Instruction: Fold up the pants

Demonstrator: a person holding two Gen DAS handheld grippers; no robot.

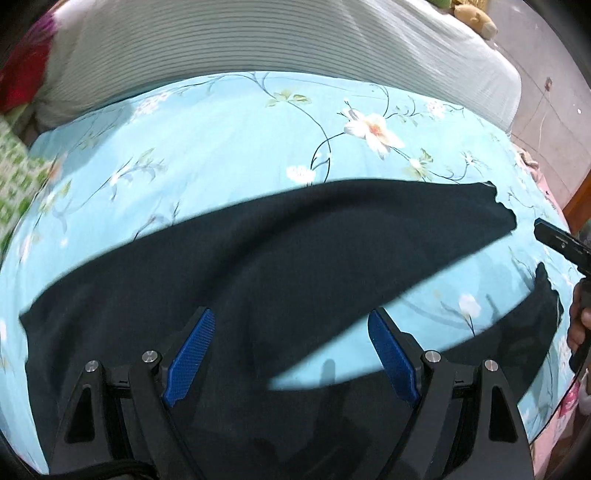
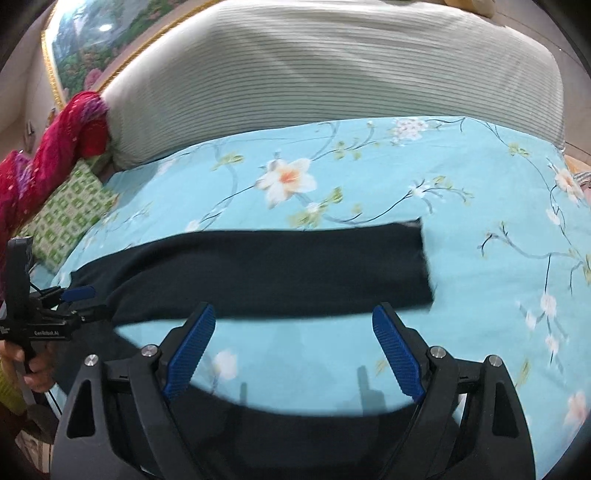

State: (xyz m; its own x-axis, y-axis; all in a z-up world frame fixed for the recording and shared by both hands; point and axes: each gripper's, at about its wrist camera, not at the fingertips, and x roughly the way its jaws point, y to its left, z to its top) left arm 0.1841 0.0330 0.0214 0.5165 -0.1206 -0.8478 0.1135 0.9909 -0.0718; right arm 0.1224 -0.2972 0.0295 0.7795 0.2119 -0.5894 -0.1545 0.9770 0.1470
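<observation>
Black pants [image 1: 236, 258] lie spread on the light blue floral bedsheet [image 1: 229, 122], legs apart in a V. My left gripper [image 1: 290, 350] is open and empty above the waist and crotch part. The far leg runs right to its hem [image 1: 498, 210]; the near leg [image 1: 532, 321] ends by the right gripper's body [image 1: 561, 243]. In the right wrist view my right gripper [image 2: 295, 350] is open and empty above the sheet between the far leg [image 2: 295, 273] and the near leg [image 2: 295, 428]. The left gripper [image 2: 74, 295] shows at the left.
A large white ribbed pillow [image 2: 332, 74] lies along the far side of the bed. A green patterned cushion [image 2: 66, 214] and red cloth [image 2: 55, 147] sit at the far left. A stuffed toy [image 1: 476, 18] is at the top right. The bed edge drops off at the right [image 1: 554, 192].
</observation>
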